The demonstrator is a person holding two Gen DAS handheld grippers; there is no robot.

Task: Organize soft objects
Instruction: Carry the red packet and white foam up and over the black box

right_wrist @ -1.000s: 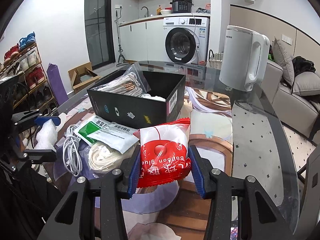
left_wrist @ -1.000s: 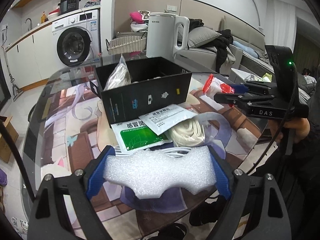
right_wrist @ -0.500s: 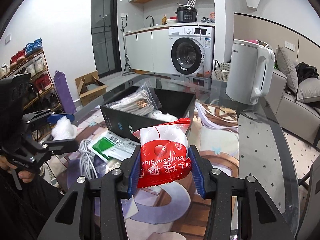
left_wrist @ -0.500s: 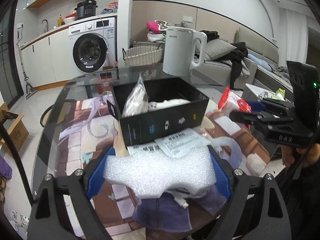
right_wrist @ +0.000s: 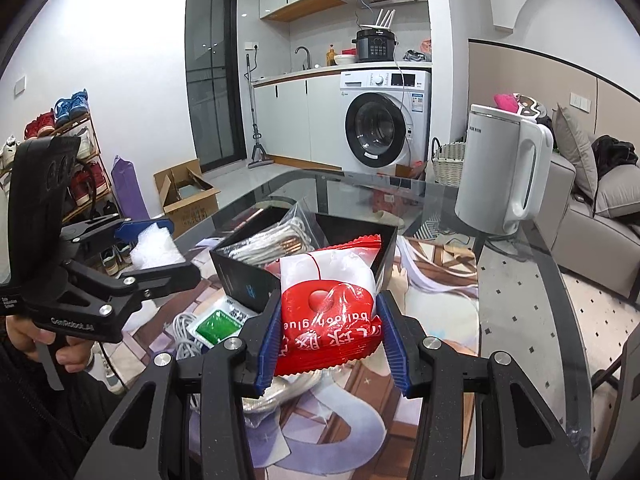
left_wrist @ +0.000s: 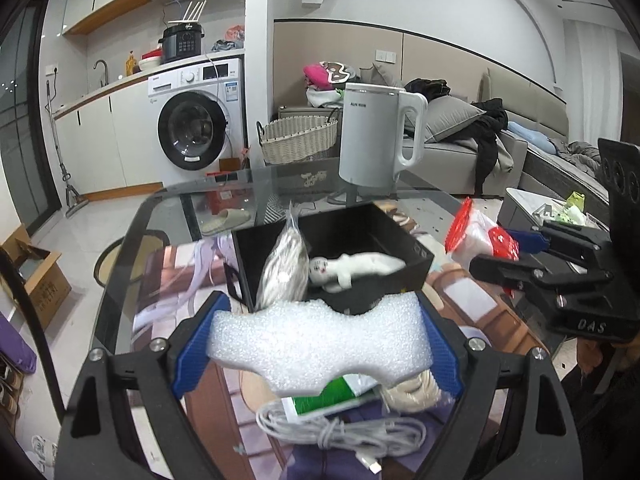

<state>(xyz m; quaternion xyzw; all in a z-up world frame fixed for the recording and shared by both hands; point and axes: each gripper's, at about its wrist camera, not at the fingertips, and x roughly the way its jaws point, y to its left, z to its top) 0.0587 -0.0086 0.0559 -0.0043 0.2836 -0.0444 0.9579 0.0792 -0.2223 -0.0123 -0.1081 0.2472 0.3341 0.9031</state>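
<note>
White kettle (left_wrist: 378, 140), washing machine (right_wrist: 386, 118) behind.

Left gripper (left_wrist: 318, 350) lower centre, jaws wide, clamped; right gripper (right_wrist: 329, 344) lower centre, narrower, clamped.

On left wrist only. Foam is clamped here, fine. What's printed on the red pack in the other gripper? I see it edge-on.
Observer: The right gripper is shut on the red-and-white packet; the right wrist view shows "balloon glue" printed on it, upside down, above Chinese characters.
Operator: Is the box's bag cable or rope?
Observer: Pale coiled cord with copper-coloured ends, in a clear bag leaning on the black box wall.
Operator: Anything left of the table?
Observer: A shoe rack with red and blue shoes, and an open cardboard box on the floor.
</note>
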